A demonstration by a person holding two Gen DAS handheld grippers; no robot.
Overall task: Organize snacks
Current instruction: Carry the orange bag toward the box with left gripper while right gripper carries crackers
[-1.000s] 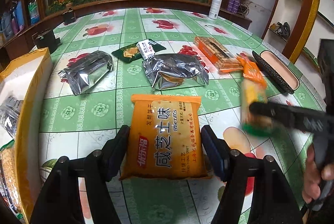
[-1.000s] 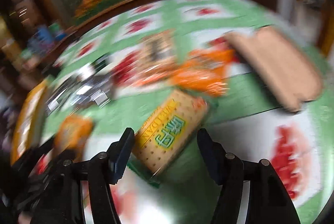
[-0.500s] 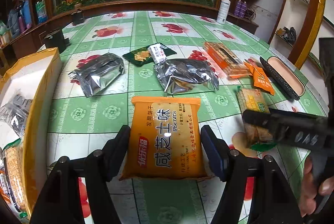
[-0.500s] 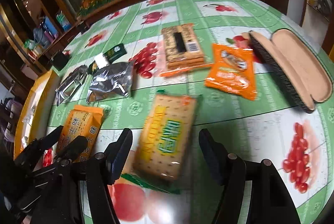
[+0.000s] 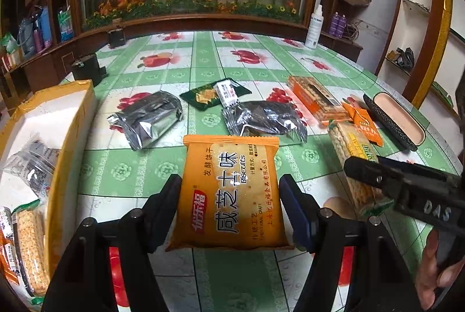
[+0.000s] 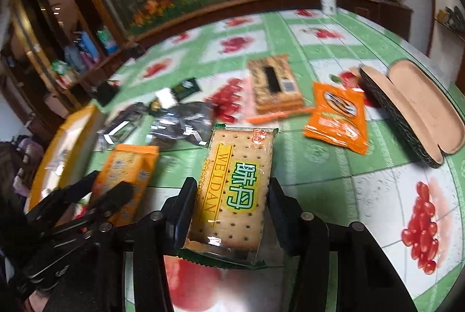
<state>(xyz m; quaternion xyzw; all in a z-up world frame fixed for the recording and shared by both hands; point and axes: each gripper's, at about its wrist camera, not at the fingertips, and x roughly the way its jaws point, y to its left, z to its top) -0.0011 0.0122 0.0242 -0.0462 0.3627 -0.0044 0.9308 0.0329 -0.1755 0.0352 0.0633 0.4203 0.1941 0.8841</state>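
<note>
- Left gripper (image 5: 231, 210): fingers closed on the sides of an orange biscuit pack (image 5: 231, 192), which sits between them over the near part of the table (image 5: 203, 56). Whether the pack rests on the cloth or is lifted clear cannot be told.
- Right gripper (image 6: 231, 213): fingers clamped on a clear cracker pack (image 6: 232, 190) with a yellow and green label; its near end is partly lost behind the fingers.
- Same cracker pack from the left camera: only its far half shows, the rest covered by the right gripper's black finger.
- Right hand (image 5: 436, 271): cut off at the picture's edge, a few fingers visible on the handle.
- Yellow box (image 5: 58, 166): at the table's left edge, open, holding several packets; most of its contents run out of the picture.
- Two silver foil bags, left (image 5: 148, 117) and right (image 5: 261, 117): lying mid-table, beyond the orange pack, well apart from each other.
- Dark green packet (image 5: 203, 95): behind the foil bags, a small white packet (image 5: 228, 91) touching or overlapping it.
- Long biscuit tray pack (image 6: 274, 83): right of centre, blurred in the right camera.
- Small orange packet (image 6: 337, 117): between that tray pack and the open glasses case (image 6: 412, 108) near the table's right edge.
- White bottle (image 5: 314, 27): at the far right edge; label unreadable.
</note>
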